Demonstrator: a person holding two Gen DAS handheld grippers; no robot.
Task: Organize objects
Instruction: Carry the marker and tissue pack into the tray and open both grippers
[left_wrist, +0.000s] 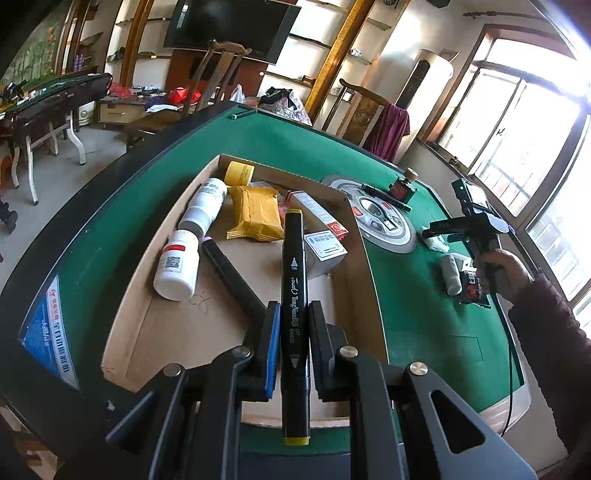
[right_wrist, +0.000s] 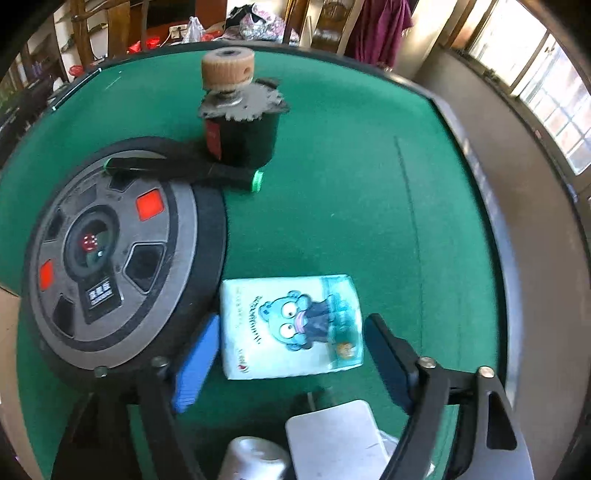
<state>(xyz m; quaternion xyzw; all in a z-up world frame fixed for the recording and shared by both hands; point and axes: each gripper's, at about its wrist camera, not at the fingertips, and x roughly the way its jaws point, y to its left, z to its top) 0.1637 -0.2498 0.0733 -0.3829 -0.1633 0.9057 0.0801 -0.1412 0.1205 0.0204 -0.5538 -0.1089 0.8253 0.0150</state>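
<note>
My left gripper (left_wrist: 292, 325) is shut on a black marker with yellow-green ends (left_wrist: 293, 295) and holds it above a shallow cardboard box (left_wrist: 170, 332). The box holds two white bottles (left_wrist: 177, 269), a yellow packet (left_wrist: 255, 212), a second black marker (left_wrist: 232, 277), small cartons (left_wrist: 325, 251) and a yellow roll (left_wrist: 239, 172). My right gripper (right_wrist: 288, 354) is open, its fingers on either side of a white and blue tissue pack (right_wrist: 288, 325) lying on the green felt; it also shows in the left wrist view (left_wrist: 439, 229).
A round grey control panel (right_wrist: 110, 258) is set in the table middle. A green-capped marker (right_wrist: 184, 173) and a black motor with a wooden wheel (right_wrist: 240, 122) lie behind it. White items (right_wrist: 332, 443) lie under the right gripper. Chairs stand at the table's far edge.
</note>
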